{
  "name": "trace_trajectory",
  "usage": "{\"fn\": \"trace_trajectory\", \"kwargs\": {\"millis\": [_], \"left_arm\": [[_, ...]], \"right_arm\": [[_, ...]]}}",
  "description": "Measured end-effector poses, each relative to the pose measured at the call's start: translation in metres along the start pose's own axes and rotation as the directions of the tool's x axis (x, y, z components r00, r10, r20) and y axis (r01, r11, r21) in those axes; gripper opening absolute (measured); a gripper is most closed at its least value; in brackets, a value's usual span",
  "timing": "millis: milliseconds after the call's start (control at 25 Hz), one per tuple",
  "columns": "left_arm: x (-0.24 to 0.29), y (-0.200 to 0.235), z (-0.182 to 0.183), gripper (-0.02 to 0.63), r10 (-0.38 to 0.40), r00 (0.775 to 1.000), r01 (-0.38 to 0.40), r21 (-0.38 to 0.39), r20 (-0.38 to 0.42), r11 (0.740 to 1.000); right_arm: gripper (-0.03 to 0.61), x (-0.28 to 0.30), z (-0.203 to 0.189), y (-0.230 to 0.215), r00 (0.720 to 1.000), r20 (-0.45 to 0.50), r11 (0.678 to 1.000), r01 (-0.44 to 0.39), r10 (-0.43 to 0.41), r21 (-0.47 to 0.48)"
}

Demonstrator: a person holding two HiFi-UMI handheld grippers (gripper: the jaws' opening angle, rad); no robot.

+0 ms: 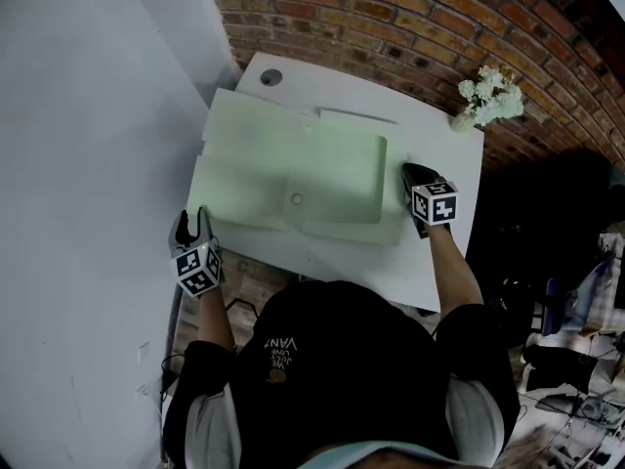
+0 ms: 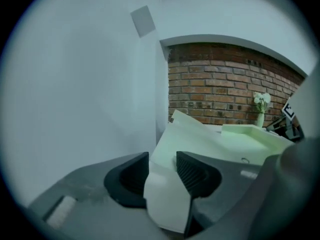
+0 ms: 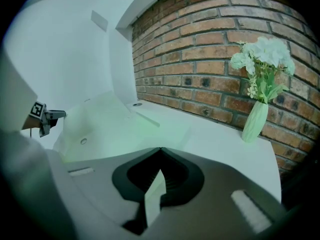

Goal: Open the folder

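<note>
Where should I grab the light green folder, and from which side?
Pinch the pale green paper folder by a thin outer edge, coming in low from the near side. It lies flat and wide, so only an edge fits between jaws, as where the right gripper clamps its right edge.

A red brick wall (image 1: 391, 27) runs behind the white tabletop (image 1: 444, 174), meeting a plain white wall (image 1: 88, 115) on the left. A pale vase of white flowers (image 3: 256, 119) stands by the bricks. The dim floor (image 1: 576, 379) at right holds what may be cables and clutter.
</note>
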State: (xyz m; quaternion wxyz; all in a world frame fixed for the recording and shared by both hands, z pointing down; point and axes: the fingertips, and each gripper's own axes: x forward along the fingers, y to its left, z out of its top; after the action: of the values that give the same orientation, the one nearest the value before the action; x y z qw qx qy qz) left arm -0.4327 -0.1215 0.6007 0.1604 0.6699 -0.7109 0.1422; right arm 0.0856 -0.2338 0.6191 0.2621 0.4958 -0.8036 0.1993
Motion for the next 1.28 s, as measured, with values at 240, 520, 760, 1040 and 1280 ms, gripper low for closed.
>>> {"fn": "trace_trajectory", "kwargs": {"millis": [240,520,760,1040,1280], "left_arm": [[0.015,0.007,-0.017,0.175,0.01,0.996,-0.005,0.057,-0.089,0.998],[0.03,0.007,-0.034,0.178,-0.002,0.983,0.033,0.165,-0.185,0.986],[0.038,0.008,-0.047,0.181,-0.015,0.973,0.058,0.181,-0.231,0.982],[0.045,0.008,-0.06,0.193,-0.008,0.952,0.085,0.238,-0.307,0.967],[0.045,0.007,-0.058,0.193,-0.002,0.952,0.093,0.284,-0.305,0.954]], "right_arm": [[0.0,0.0,0.001,0.0,1.0,-0.002,1.0,0.005,-0.005,0.004],[0.0,0.0,0.0,0.0,1.0,-0.001,1.0,0.013,-0.013,0.007],[0.0,0.0,0.0,0.0,1.0,-0.002,1.0,0.012,-0.012,0.013],[0.0,0.0,0.001,0.0,1.0,0.001,1.0,0.015,-0.015,0.01],[0.0,0.0,0.0,0.0,1.0,0.001,1.0,0.014,-0.014,0.014]]}}
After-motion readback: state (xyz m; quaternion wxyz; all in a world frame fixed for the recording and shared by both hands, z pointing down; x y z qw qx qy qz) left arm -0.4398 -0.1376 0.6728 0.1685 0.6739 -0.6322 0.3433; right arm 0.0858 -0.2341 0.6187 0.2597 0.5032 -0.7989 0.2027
